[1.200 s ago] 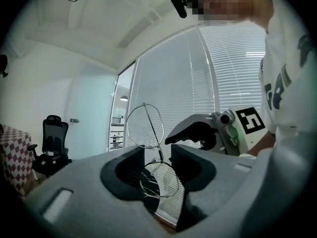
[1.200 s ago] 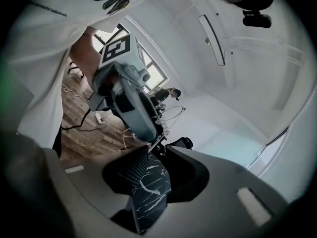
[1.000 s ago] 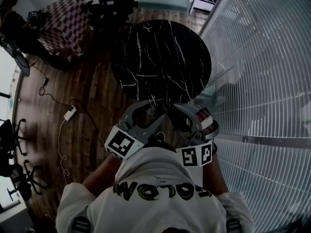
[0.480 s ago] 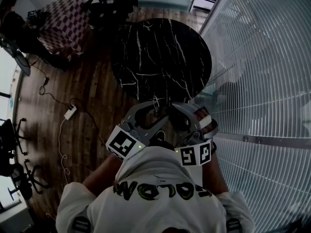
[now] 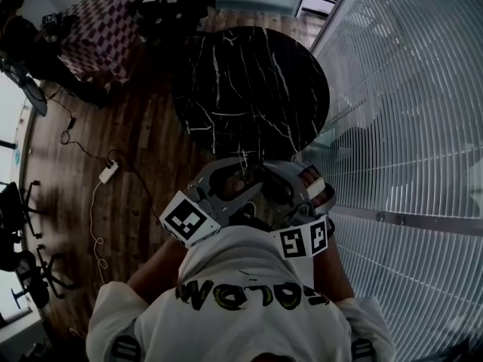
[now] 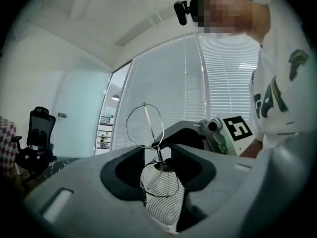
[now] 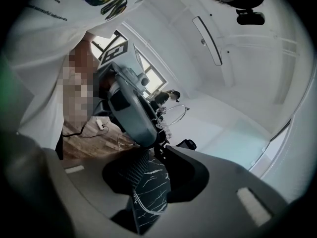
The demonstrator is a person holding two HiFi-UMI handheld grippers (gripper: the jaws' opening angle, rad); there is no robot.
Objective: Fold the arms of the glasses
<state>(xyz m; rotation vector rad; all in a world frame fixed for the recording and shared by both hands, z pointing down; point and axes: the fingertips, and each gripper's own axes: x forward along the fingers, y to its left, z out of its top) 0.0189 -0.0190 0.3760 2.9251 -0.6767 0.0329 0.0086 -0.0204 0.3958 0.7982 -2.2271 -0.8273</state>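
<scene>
Round wire glasses [image 6: 158, 154] on end; arms seemingly folded

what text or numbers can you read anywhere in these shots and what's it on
"COLOM": big letters on the shirt, upside down in the head view and creased; the first letter may be G.
Small print line on the shirt in the right gripper view: too small to read.
Marker cubes: square patterns only, no words.

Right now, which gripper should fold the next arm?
Right, probably. The left gripper is shut on the glasses at the bridge, carrying them; the right gripper, jaws opening, points at them and grips nothing.
</scene>
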